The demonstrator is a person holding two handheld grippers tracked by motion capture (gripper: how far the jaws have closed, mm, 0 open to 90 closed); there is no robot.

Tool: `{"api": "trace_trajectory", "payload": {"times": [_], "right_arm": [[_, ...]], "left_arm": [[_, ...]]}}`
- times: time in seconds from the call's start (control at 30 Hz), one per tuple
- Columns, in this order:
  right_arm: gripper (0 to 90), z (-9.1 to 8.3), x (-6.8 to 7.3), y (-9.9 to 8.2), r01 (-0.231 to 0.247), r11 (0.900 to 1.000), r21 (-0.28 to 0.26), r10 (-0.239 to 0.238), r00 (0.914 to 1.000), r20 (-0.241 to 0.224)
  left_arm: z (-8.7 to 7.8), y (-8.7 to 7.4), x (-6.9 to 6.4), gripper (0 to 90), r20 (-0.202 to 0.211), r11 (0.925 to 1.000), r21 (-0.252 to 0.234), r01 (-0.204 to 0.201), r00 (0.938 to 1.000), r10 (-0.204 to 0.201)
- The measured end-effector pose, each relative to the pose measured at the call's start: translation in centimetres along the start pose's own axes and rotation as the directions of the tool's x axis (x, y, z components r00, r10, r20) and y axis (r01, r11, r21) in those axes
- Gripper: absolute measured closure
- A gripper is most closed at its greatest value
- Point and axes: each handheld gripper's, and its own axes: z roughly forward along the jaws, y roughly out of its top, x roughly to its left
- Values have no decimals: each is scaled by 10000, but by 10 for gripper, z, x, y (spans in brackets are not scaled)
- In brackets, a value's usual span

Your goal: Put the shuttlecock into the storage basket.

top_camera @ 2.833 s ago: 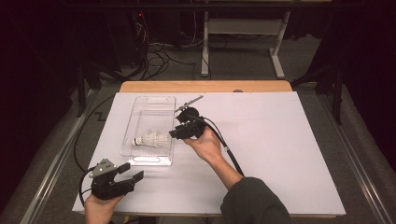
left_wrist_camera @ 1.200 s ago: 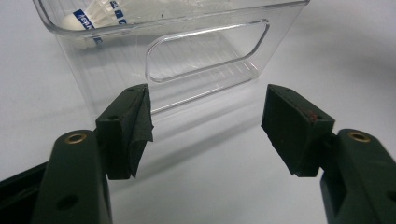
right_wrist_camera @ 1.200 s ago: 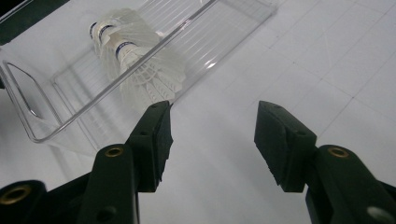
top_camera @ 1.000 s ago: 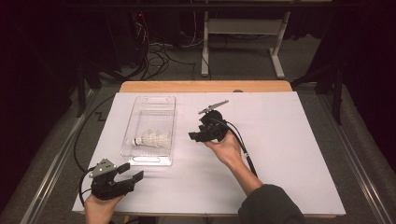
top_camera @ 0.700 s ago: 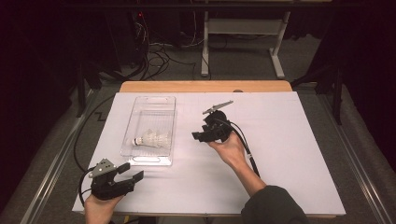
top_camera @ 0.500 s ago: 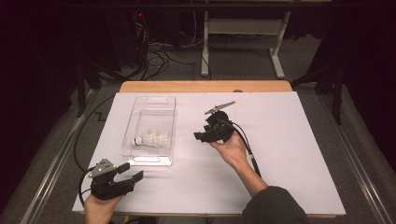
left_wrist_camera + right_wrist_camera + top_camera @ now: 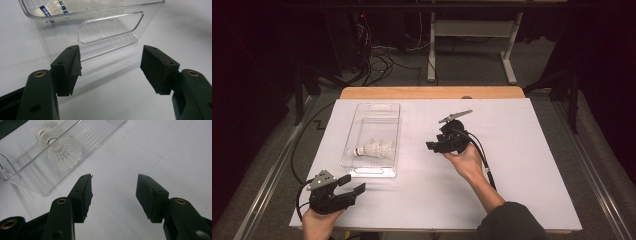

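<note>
A clear plastic bin (image 7: 357, 120) lies on the white table cover, left of centre. Inside it rest white shuttlecocks (image 7: 374, 149), also seen in the right gripper view as shuttlecocks (image 7: 61, 151) and in the left gripper view as shuttlecocks (image 7: 53, 8). My left gripper (image 7: 353, 192) sits near the front left edge, open and empty, facing the bin's near handle wall (image 7: 110, 30). My right gripper (image 7: 432, 145) hovers right of the bin, open, nothing between its fingers (image 7: 83, 195).
White cover (image 7: 522, 165) spreads over a wooden table (image 7: 432, 93). Cables trail from both grippers. Beyond the table stand a dark floor, tangled wires (image 7: 377, 55) and a white desk frame (image 7: 472, 35).
My right gripper has drawn back from over the bin toward the right and centre of the table, empty. The left gripper has stayed put. The shuttlecocks remain in the bin.
</note>
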Motion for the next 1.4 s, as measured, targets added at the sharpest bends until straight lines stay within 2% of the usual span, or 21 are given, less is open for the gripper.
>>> {"api": "trace_trajectory", "payload": {"times": [1.4], "right_arm": [[473, -28, -26, -23, -534, 9979, -361, 546, 9980, 331]], "left_arm": [[0, 0, 0, 334, 6, 10000, -6, 35, 10000, -35]]}}
